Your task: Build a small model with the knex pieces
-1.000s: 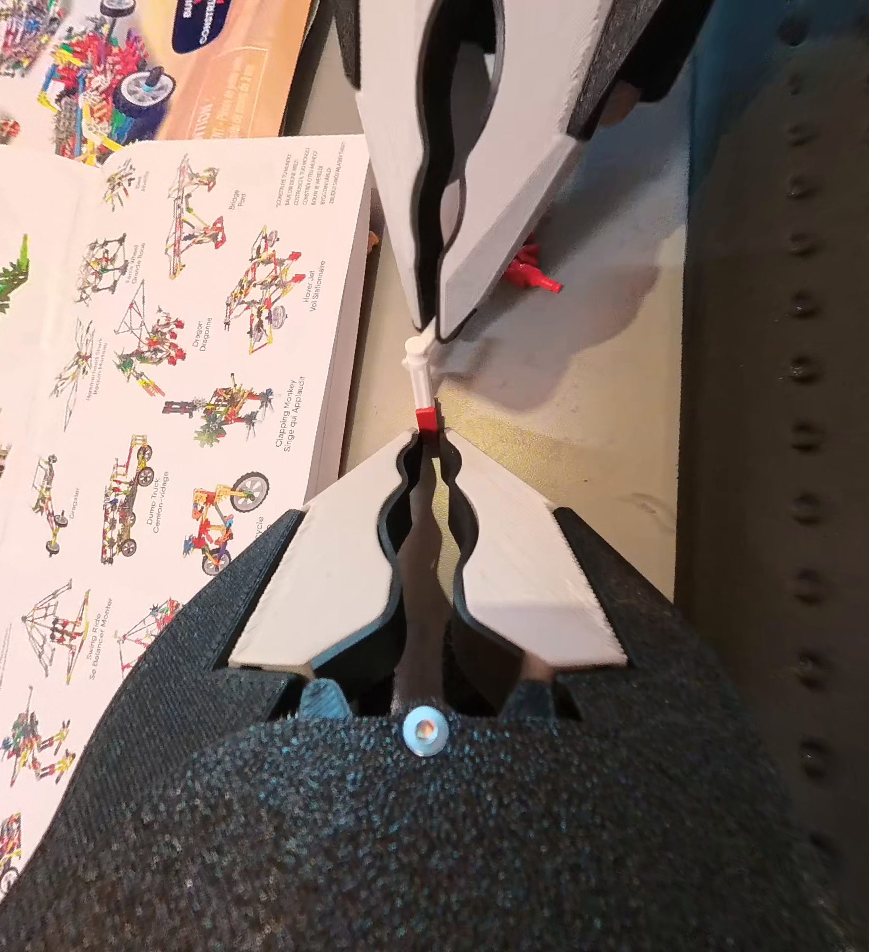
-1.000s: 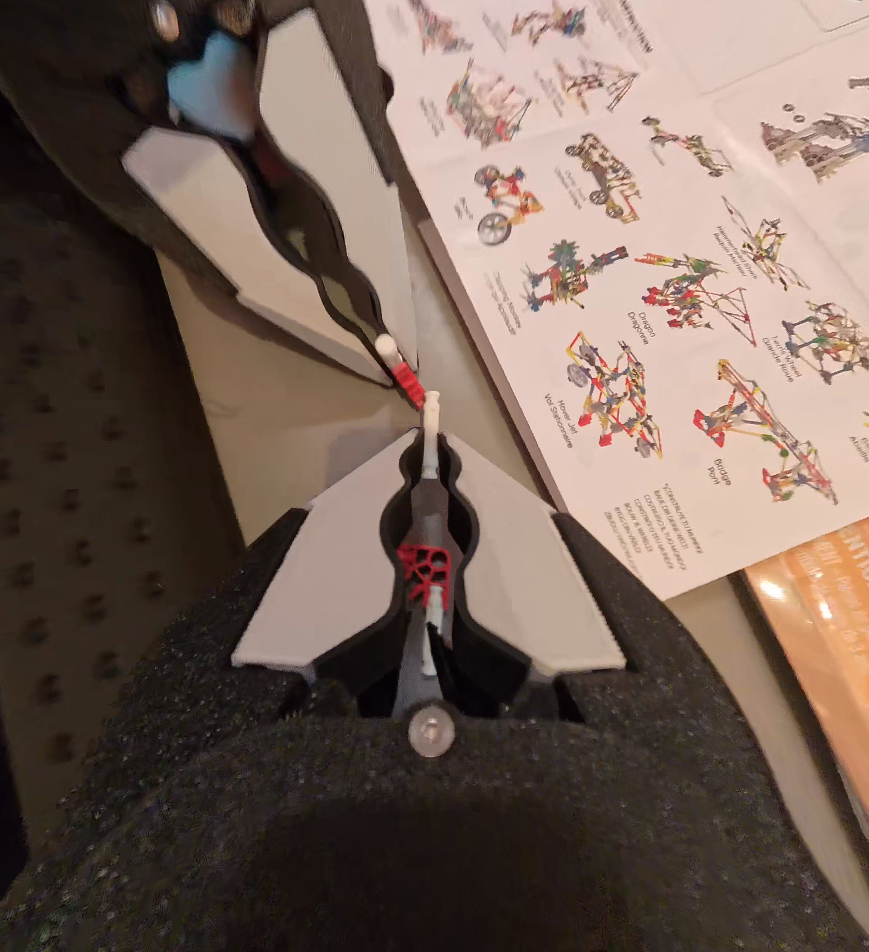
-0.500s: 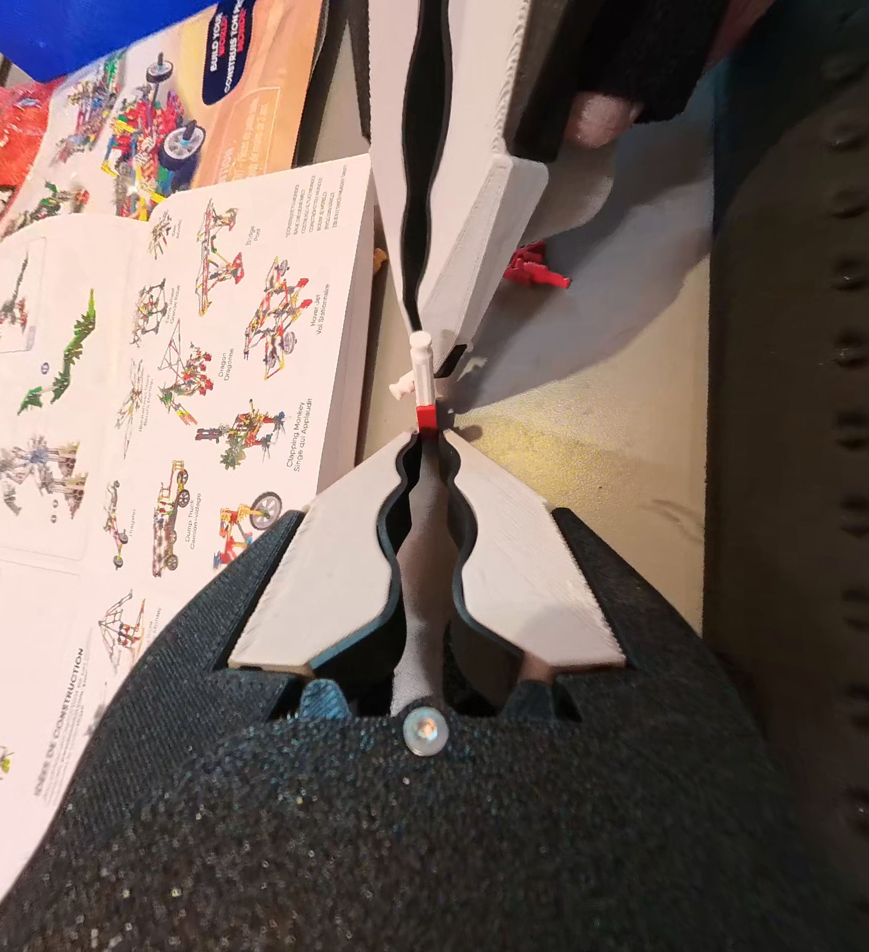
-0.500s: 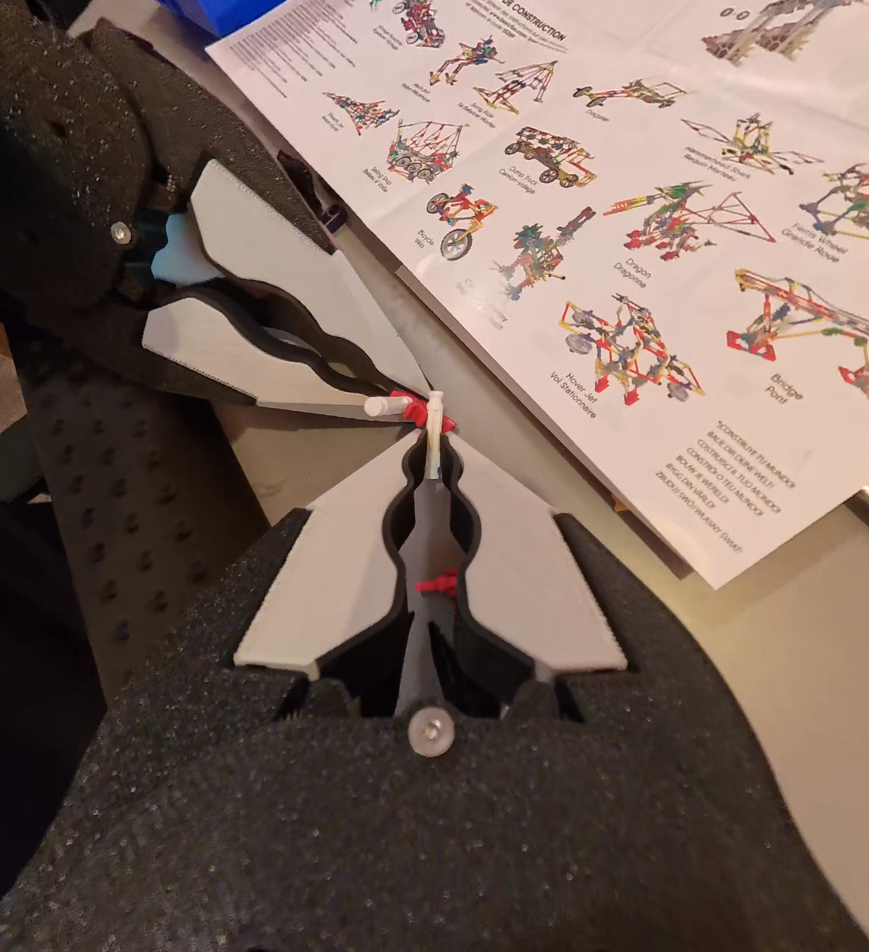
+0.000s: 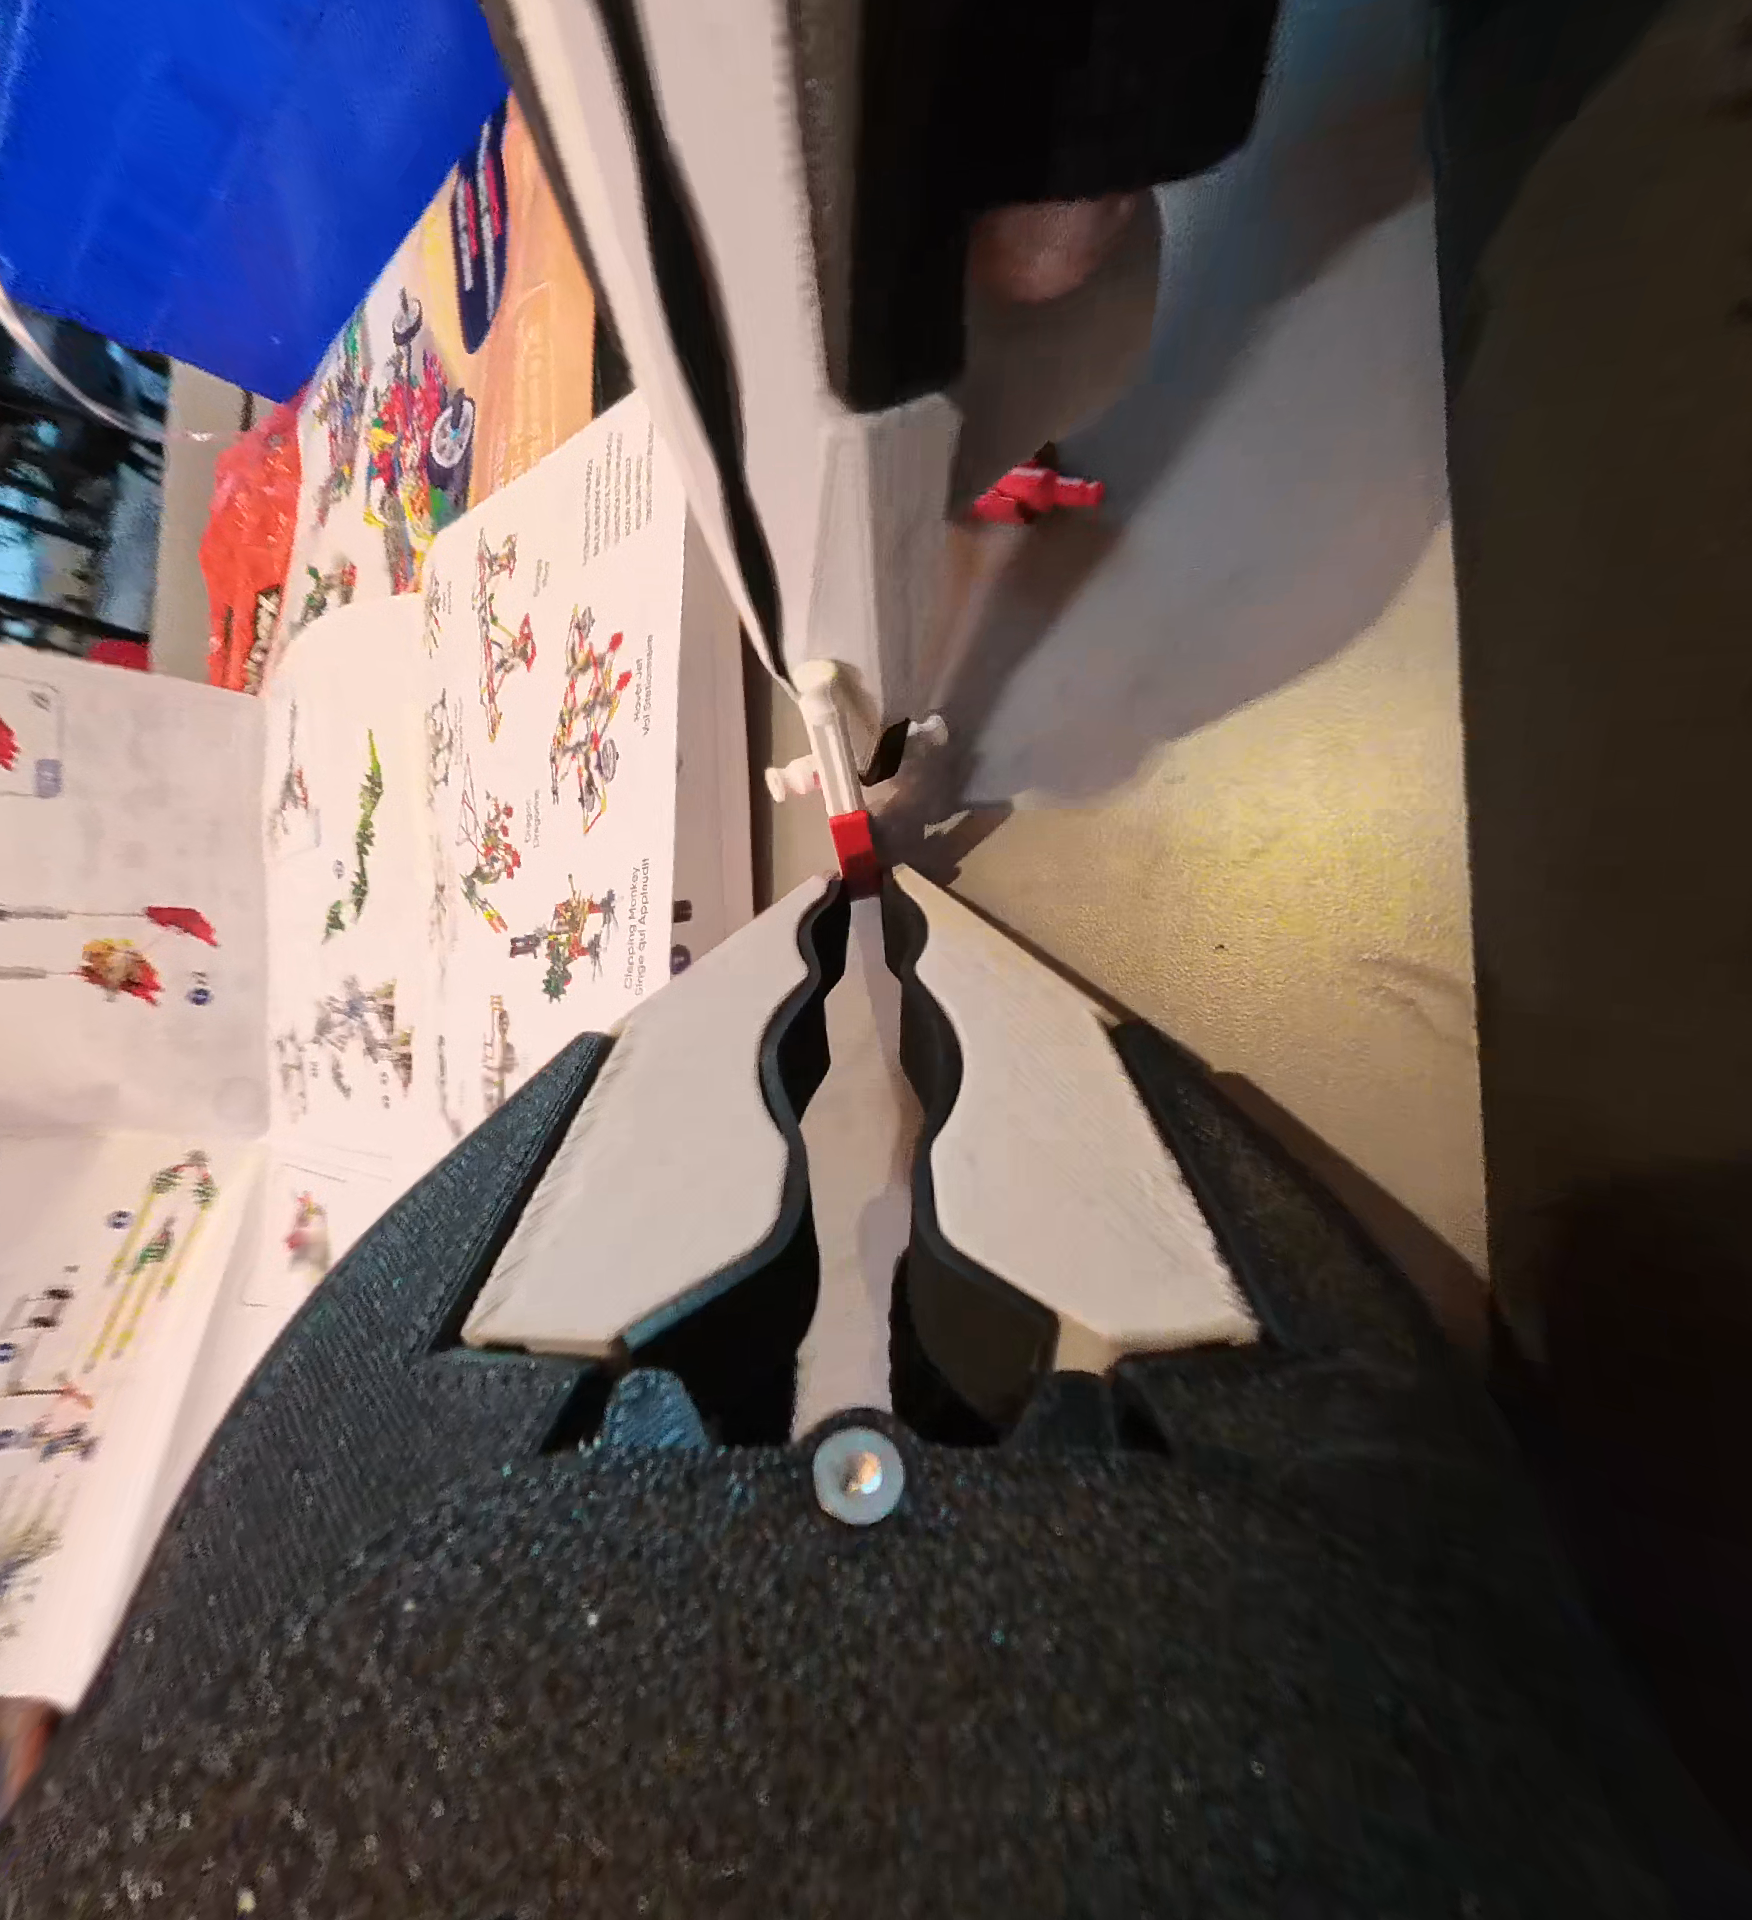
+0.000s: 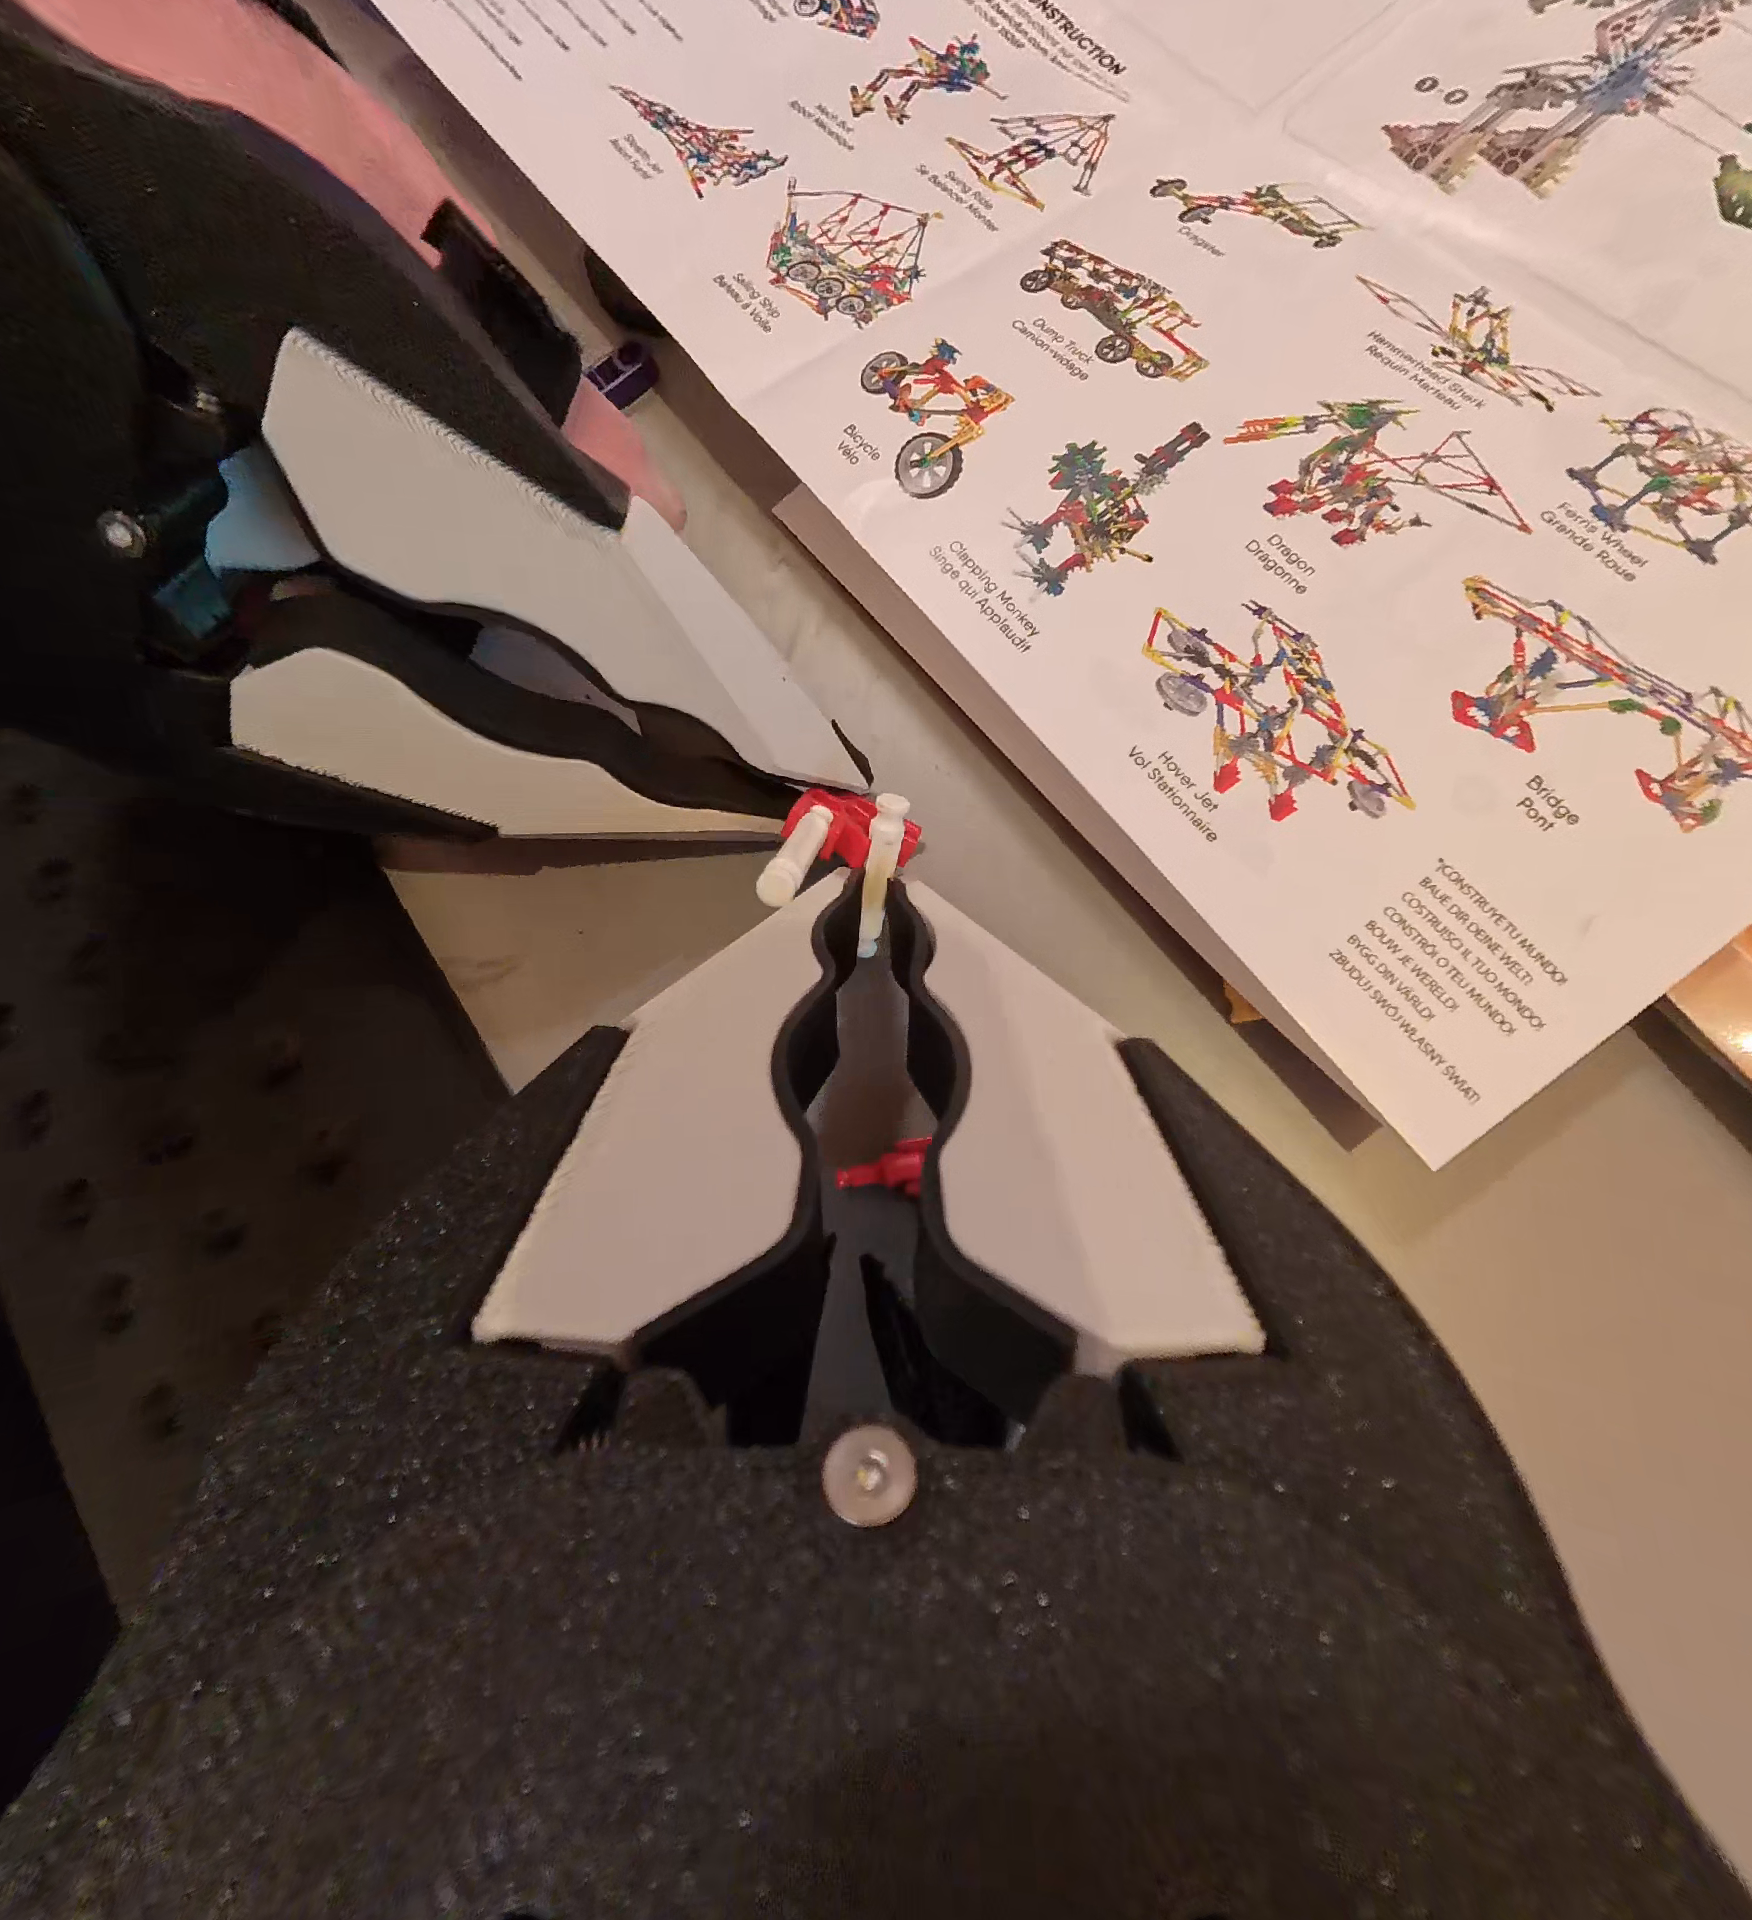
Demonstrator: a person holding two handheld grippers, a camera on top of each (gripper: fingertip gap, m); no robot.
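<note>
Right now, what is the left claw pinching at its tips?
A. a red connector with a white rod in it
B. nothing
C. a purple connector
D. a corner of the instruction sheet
A: the left claw is shut on the red connector, and a white rod sticks out of it.

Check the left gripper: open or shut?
Shut. The left gripper has its fingertips pinched on a red connector with a white rod sticking out of it; no gap beside the piece.

Beige tabletop (image 5: pixel 1267 935) under warm light, dark studded mat (image 5: pixel 1661 623) beside it, perhaps shelving (image 5: pixel 30 499) behind.
</note>
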